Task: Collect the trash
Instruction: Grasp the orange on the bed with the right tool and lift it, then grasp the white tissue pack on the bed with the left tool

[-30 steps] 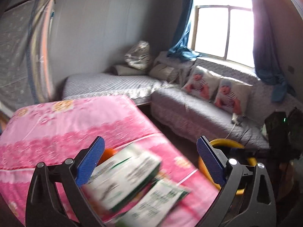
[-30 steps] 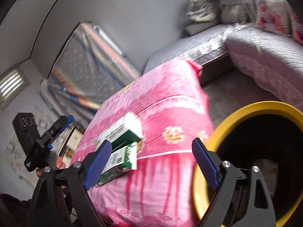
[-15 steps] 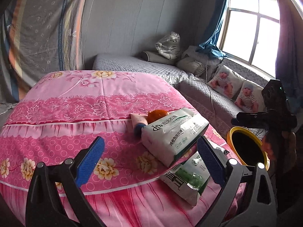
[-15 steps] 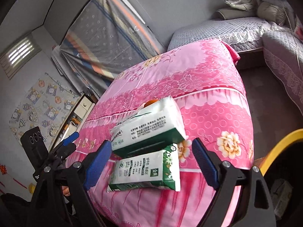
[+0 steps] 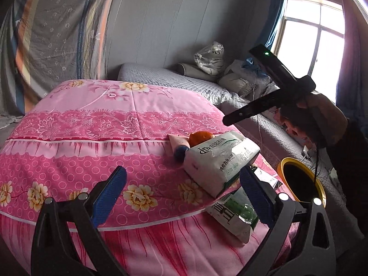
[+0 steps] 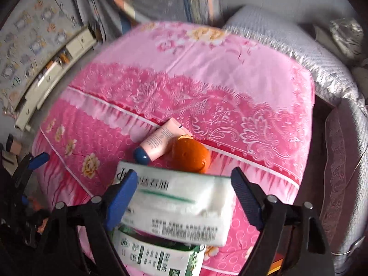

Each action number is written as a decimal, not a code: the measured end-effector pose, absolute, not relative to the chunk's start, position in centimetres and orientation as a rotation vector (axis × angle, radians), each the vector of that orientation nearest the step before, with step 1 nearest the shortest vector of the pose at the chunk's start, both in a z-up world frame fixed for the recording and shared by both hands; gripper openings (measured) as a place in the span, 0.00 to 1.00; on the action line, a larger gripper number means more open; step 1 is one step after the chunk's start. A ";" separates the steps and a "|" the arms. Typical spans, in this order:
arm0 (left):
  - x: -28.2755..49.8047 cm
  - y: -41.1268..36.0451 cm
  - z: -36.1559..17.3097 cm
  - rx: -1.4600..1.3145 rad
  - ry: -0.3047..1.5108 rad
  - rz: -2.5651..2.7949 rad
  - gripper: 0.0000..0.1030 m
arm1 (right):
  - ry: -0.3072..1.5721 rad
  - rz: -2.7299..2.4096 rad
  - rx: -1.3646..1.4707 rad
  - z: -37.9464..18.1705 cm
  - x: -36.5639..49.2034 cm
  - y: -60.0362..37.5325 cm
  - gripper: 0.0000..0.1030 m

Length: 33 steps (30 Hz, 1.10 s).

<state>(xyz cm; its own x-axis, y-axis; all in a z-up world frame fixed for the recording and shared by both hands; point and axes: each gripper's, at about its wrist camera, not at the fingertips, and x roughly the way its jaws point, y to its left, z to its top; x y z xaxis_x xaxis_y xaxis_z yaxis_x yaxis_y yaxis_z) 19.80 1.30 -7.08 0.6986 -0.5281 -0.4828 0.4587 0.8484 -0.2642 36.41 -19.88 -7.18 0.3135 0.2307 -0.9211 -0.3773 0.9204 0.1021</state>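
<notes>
A white tissue pack (image 6: 179,209) lies on a green-and-white pack (image 6: 156,255) near the corner of the pink bed (image 6: 230,69). My right gripper (image 6: 184,197) points down over the white pack, which sits between the closing jaws. The left pad is at the pack's edge and the right pad stands clear of it. Just beyond lie an orange (image 6: 191,154) and a pink tube with a blue cap (image 6: 158,140). My left gripper (image 5: 182,195) hangs open and empty in front of the bed, left of the white pack (image 5: 220,161).
A black bin with a yellow rim (image 5: 322,191) stands on the floor at the bed's right corner. A grey quilted sofa (image 5: 184,80) with bags and cushions runs behind the bed, under a window. A low cabinet (image 6: 53,69) lines the wall at the left.
The right gripper swung from beside the bin to above the bed and tipped down over the white pack, its jaws narrowing. The left gripper's view swung from the sofa to the bed, then held.
</notes>
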 end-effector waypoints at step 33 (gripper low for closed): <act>24.0 -2.3 -7.1 0.034 0.632 -0.699 0.92 | 1.117 0.501 0.124 -7.1 41.4 -24.5 0.40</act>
